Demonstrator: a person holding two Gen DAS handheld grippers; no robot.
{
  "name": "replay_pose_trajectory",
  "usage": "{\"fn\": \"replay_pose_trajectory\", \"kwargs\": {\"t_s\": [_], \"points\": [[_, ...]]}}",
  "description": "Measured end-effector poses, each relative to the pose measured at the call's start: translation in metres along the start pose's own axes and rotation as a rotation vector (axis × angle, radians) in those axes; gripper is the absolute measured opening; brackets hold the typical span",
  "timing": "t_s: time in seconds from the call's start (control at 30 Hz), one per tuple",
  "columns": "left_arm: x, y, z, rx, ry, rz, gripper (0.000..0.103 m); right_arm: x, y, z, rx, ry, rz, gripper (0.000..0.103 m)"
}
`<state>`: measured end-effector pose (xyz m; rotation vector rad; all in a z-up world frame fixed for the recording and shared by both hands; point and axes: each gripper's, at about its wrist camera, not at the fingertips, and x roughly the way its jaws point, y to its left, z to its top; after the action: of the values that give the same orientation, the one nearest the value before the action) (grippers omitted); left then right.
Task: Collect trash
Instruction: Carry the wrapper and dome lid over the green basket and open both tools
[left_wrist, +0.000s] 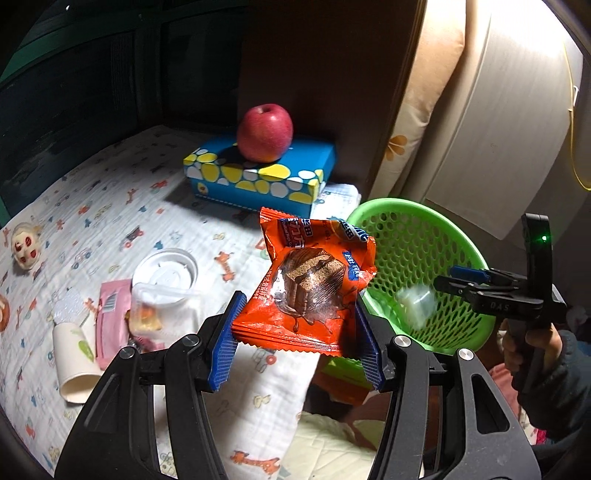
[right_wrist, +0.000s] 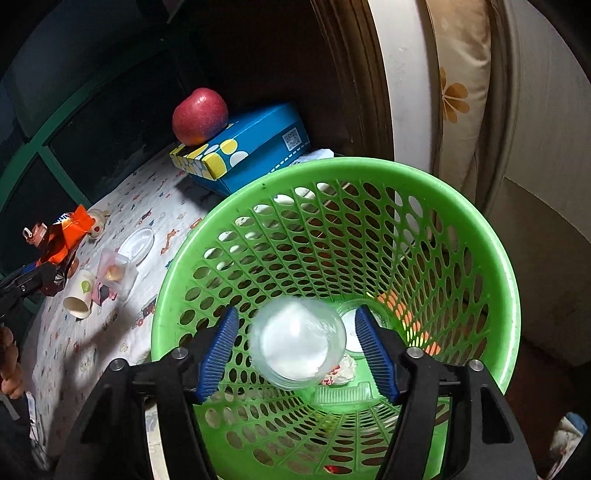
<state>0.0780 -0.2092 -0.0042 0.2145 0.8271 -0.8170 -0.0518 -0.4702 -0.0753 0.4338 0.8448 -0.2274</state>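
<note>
My left gripper (left_wrist: 299, 302) is shut on an orange snack wrapper (left_wrist: 314, 280), held up left of the green mesh basket (left_wrist: 399, 205). My right gripper (right_wrist: 296, 312) hangs over the mouth of the basket (right_wrist: 369, 166) with its jaws open. A clear plastic cup (right_wrist: 297, 343) with something white inside sits blurred between the blue pads (right_wrist: 218, 350), with a gap on each side. In the left wrist view the same cup (left_wrist: 415, 304) shows blurred inside the basket, below the right gripper (left_wrist: 461, 277). On the patterned cloth lie a paper cup (left_wrist: 74, 354), a pink packet (left_wrist: 110, 314), a clear container (left_wrist: 162, 306) and a white lid (left_wrist: 166, 269).
A red apple (left_wrist: 265, 133) sits on a blue and yellow tissue box (left_wrist: 258, 173) at the back, near a dark wall. The basket bottom holds crumpled paper (right_wrist: 341, 369) and a clear tray (right_wrist: 343, 395). A small toy (left_wrist: 26, 247) lies at the far left. A person's hand (left_wrist: 532, 343) holds the right gripper.
</note>
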Motion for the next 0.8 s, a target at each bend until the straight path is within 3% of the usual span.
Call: {"fn": "replay_pose_trajectory", "kwargs": {"t_s": [0.8], "points": [[0.078,-0.097,0.009,0.122,0.138,-0.133,0.056,-0.082,-0.050,0.002,0.102,-0.178,-0.060,0.072]]}}
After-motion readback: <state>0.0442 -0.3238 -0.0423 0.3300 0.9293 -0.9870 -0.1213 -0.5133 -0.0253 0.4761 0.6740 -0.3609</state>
